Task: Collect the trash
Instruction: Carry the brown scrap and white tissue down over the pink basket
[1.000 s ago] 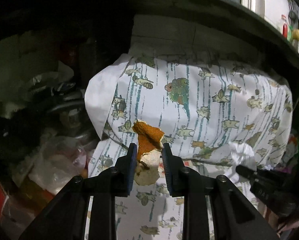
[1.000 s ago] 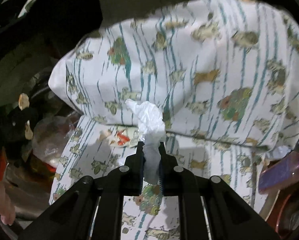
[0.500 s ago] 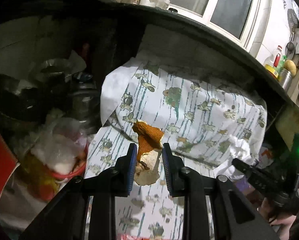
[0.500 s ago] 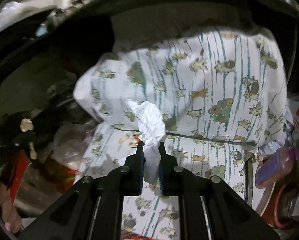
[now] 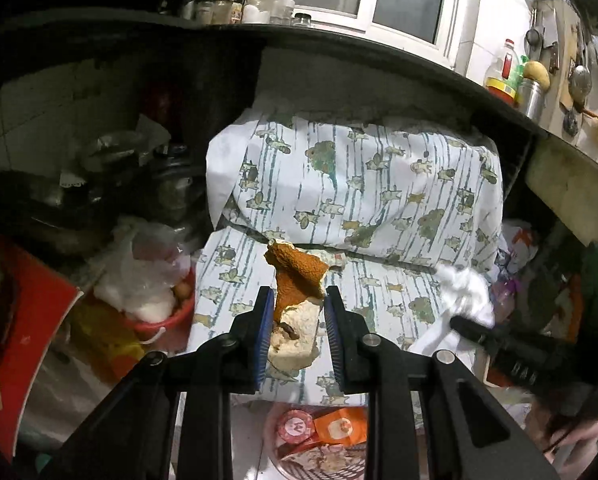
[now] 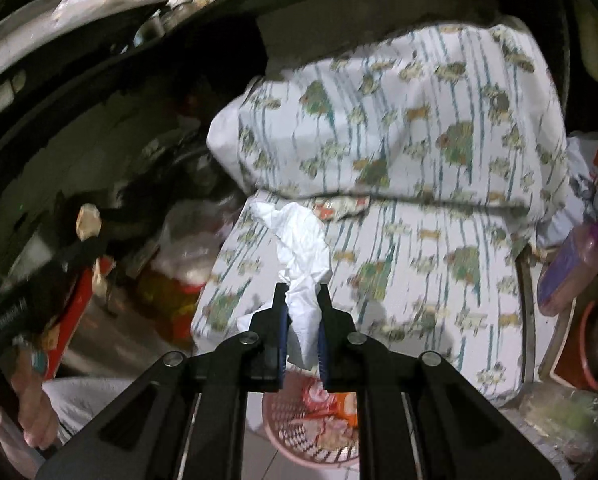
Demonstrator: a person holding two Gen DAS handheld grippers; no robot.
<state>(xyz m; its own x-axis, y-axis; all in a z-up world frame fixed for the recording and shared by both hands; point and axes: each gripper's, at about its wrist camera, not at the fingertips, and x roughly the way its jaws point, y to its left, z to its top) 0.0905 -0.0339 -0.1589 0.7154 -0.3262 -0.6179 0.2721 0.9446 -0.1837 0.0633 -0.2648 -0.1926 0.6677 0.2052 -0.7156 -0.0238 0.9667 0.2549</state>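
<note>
Both grippers have drawn back from the patterned cloth (image 5: 363, 184); a pink mesh basket (image 6: 295, 440) now shows at six o'clock. Left gripper (image 5: 297, 320) pinches orange peel (image 5: 295, 280), right gripper (image 6: 302, 320) clamps crumpled white tissue (image 6: 303, 248), likely for dropping in.

The orange peel (image 5: 297, 280) (white pith below) stands upright, pinched. The crumpled white tissue (image 6: 303, 248) is likewise clamped, above a pink basket (image 6: 283, 432).

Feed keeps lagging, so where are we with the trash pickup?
Done: wrappers already lie in the pink basket. In hand: left gripper clamps an orange peel; right gripper pinches a crumpled white tissue. Left: dropping both into the basket, and one wrapper lies on the patterned cloth.
</note>
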